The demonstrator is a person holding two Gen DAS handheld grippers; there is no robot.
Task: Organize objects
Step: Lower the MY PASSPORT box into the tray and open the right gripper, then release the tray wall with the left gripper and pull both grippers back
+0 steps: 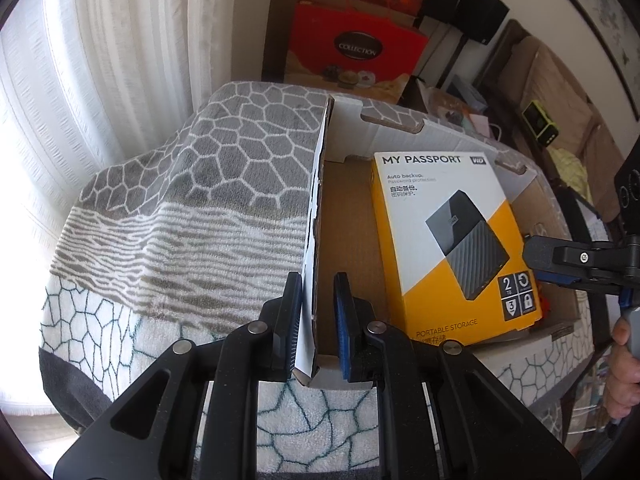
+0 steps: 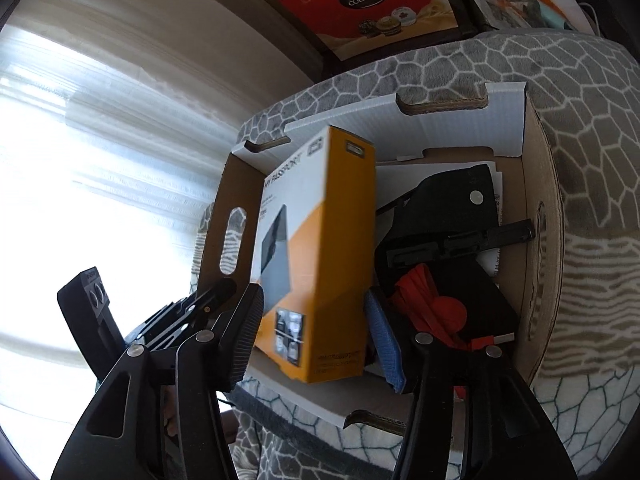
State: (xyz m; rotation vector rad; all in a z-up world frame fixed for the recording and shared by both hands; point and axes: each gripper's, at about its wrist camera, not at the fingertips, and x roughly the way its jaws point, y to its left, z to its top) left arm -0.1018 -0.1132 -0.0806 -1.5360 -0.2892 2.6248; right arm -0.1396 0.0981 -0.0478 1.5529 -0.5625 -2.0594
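The cardboard box (image 1: 344, 216) sits open on a desk draped in a grey-and-white patterned blanket (image 1: 192, 208), filling the middle of the left wrist view. The left gripper (image 1: 318, 320), at the bottom centre of that frame, straddles the box's near-left wall; its outer finger lies against the white outside face while the blue-padded inner finger stands a little off the brown inside, so it is not clamped tight. The yellow hard-drive package (image 1: 452, 240) leans inside the box, right of centre, label facing up.

In the right wrist view the right gripper (image 2: 316, 328) is spread wide around the lower end of the same package (image 2: 320, 256), and neither pad clearly presses it. To the right of the package, inside the box (image 2: 536, 240), lie a black case (image 2: 448, 208) and something red (image 2: 432, 308). A red gift box (image 2: 372, 4) stands at the upper centre, behind the desk.
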